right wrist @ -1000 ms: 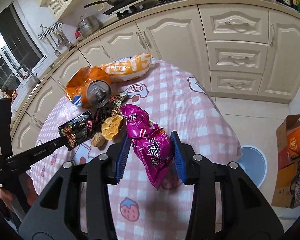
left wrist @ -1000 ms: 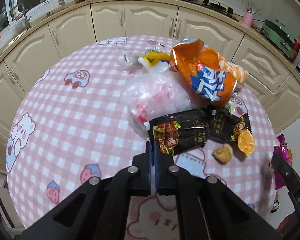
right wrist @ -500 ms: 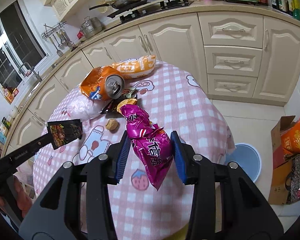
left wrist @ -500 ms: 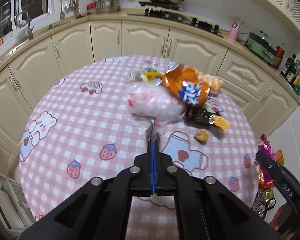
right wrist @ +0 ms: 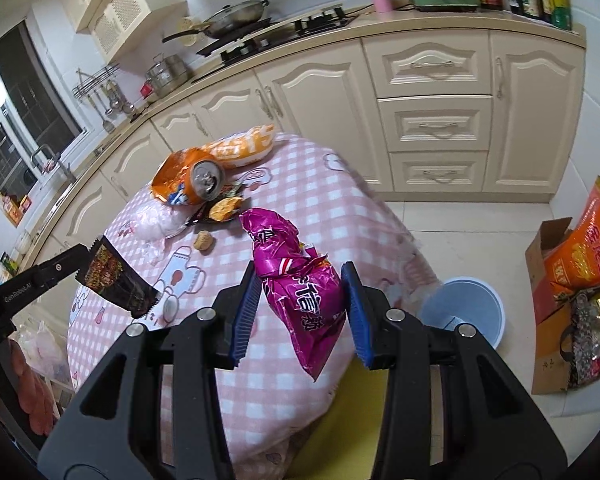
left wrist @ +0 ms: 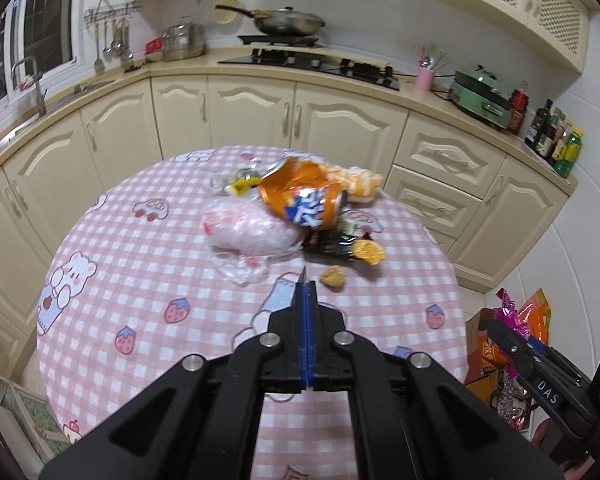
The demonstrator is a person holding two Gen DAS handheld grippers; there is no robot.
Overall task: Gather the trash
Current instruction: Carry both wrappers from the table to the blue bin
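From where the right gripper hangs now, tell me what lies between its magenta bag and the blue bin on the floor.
Nothing visible. The magenta snack bag, clamped in the right gripper, hangs past the table edge; the blue bin stands open beside it, with bare floor around.

Right claw (right wrist: pixel 302 312) clamps magenta snack bag (right wrist: pixel 300 284) above near edge of pink-checked tabletop (right wrist: pixel 332 208). Left claw (right wrist: pixel 85 258) grips black wrapper (right wrist: pixel 118 280), lifted. Orange can (right wrist: pixel 198 184) lies near far edge.
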